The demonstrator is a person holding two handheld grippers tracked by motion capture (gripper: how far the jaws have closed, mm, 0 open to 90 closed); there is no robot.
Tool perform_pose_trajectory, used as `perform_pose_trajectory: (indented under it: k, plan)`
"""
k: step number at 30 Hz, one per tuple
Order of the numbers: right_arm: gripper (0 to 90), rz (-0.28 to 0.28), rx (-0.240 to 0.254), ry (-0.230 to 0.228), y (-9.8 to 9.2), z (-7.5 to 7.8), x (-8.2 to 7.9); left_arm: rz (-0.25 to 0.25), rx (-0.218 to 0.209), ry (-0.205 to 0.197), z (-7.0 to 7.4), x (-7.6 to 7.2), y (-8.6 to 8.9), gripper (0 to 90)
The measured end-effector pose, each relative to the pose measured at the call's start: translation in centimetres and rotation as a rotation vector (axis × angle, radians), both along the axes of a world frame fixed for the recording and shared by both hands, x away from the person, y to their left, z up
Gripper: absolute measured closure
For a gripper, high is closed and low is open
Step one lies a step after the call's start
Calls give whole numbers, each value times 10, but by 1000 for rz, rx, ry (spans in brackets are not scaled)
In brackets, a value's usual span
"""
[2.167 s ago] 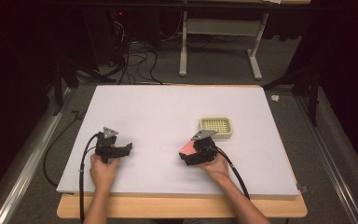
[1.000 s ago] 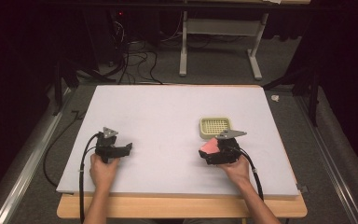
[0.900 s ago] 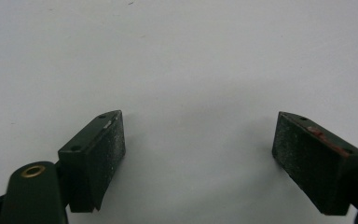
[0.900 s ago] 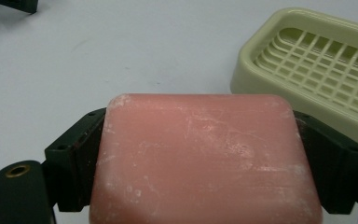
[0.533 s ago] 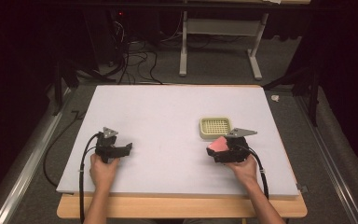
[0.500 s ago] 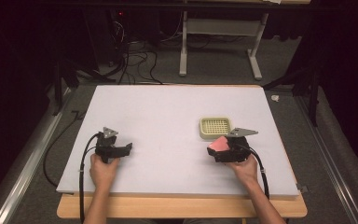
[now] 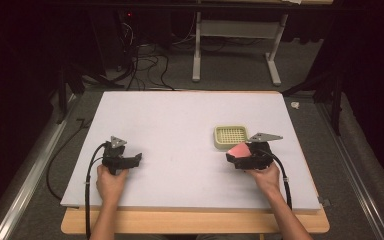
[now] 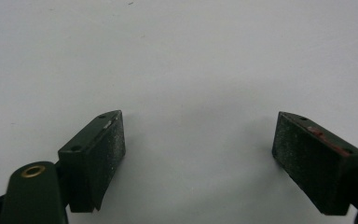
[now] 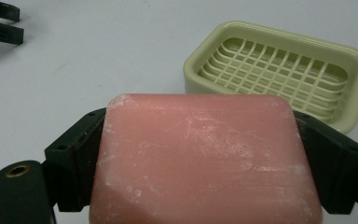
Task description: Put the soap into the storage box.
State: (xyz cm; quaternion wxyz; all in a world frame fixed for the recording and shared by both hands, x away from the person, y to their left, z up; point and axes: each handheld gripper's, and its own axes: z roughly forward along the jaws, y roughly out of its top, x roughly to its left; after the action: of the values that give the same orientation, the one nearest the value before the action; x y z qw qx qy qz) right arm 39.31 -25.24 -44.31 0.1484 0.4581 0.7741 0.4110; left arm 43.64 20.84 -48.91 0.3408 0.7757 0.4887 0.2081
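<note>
A pink bar of soap (image 9: 200, 158) is clamped flat between the black jaws of my right gripper (image 7: 240, 155), which is shut on it. In the high view the soap (image 7: 238, 149) hangs just in front of a pale green soap dish (image 7: 231, 136) with a slotted grid floor; the dish (image 9: 284, 70) is empty and lies a little beyond the bar. My left gripper (image 7: 130, 161) rests at the table's front left, its jaws wide open over bare white surface, with nothing between the pads (image 8: 98, 158).
The white table top (image 7: 180, 120) rests on a wooden board. A table frame and cables stand on the floor behind it. A metal rail runs along each side. My left gripper's jaw tips (image 9: 0, 21) appear far off.
My right gripper has carried the soap rightward, from the front middle to just in front of the soap dish. The left gripper has stayed put.
</note>
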Motion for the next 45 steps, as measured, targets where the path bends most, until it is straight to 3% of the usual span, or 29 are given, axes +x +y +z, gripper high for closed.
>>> perform_pose_trajectory:
  k: [18,23,29,32,34,45]
  plan:
    - [135,-81,-10,26,-1,13,22,1,0,-2,0,0,0,175]
    - [135,-93,-19,23,7,24,26,1,0,-2,0,0,0,175]
    - [135,-107,-24,38,12,25,32,1,-1,0,0,0,0,175]
    - [135,-145,-30,49,15,27,36,2,-4,-1,0,0,0,175]
    - [135,-161,-2,46,14,29,39,2,-4,-1,0,0,0,175]
    - [135,-196,-32,80,17,16,52,2,0,-2,0,0,0,175]
